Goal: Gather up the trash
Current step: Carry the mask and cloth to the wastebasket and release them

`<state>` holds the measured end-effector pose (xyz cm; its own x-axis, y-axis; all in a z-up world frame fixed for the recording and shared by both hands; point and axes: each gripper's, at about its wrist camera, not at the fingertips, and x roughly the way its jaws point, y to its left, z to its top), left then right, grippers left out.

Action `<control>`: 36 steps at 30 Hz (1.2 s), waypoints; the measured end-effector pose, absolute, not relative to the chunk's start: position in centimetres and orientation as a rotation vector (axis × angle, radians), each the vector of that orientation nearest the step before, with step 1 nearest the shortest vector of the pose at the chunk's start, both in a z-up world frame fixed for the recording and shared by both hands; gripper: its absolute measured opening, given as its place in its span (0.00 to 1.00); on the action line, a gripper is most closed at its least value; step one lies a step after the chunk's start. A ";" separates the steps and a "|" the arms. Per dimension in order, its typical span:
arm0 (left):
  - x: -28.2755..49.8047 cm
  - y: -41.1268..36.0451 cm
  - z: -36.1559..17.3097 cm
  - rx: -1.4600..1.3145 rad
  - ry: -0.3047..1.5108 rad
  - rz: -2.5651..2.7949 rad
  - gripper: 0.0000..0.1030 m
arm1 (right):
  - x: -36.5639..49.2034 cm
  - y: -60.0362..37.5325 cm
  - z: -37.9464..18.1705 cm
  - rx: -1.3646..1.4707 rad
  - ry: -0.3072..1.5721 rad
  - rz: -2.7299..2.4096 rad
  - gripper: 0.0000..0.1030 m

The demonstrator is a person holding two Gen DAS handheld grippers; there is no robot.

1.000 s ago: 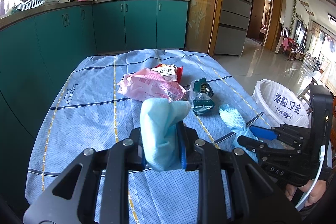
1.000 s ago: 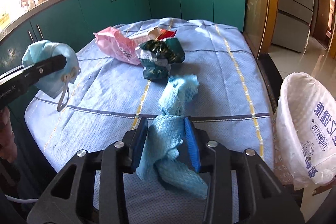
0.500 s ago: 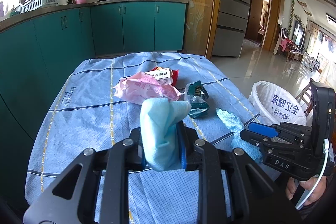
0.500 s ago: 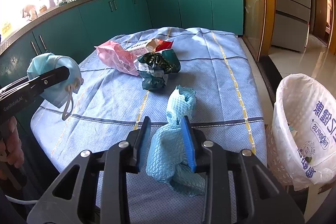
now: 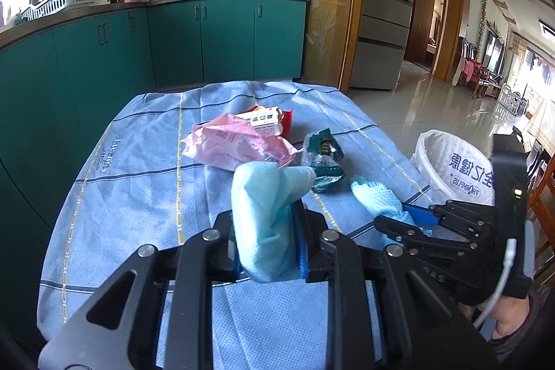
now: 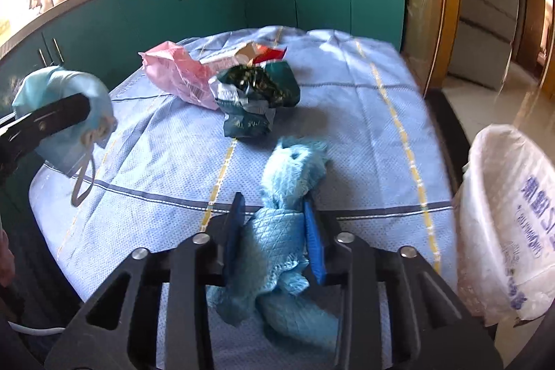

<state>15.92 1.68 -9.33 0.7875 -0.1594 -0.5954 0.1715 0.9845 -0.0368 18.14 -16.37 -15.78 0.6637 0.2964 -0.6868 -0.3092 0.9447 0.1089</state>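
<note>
Since a second ago, my right gripper [image 6: 274, 231] has drawn its jaws in on the crumpled blue cloth [image 6: 277, 231] and is closing further, the cloth lifted off the tablecloth [image 6: 364, 127]. My left gripper [image 5: 267, 238] stays clamped on the face mask [image 5: 263, 214]. Pink wrapper [image 5: 236, 144] and green packet [image 5: 322, 158] lie beyond; the lined bin [image 6: 503, 214] stands right.

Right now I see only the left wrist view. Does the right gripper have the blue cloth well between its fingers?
Observer: Yes. The right gripper is closing, and the blue cloth fills the gap between both pads.
Operator: And on my left side, does anything hang down?
Observer: One ear loop dangles free below the mask that the left gripper holds.
</note>
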 end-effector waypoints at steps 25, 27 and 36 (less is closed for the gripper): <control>24.5 -28.4 -13.1 0.096 0.677 -0.743 0.23 | 12.0 -41.2 -15.6 0.169 0.589 -0.244 0.28; 25.4 -29.9 -13.9 0.104 0.699 -0.754 0.25 | 12.2 -41.8 -16.5 0.185 0.600 -0.254 0.28; 26.3 -29.6 -13.6 0.116 0.663 -0.700 0.78 | 15.2 -43.3 -18.3 0.178 0.645 -0.267 0.51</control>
<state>26.33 -29.59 -13.61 0.5711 -0.5592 -0.6009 0.6305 0.7676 -0.1152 15.16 -43.30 -18.29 0.7667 -0.1900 -0.6132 0.2997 0.9507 0.0802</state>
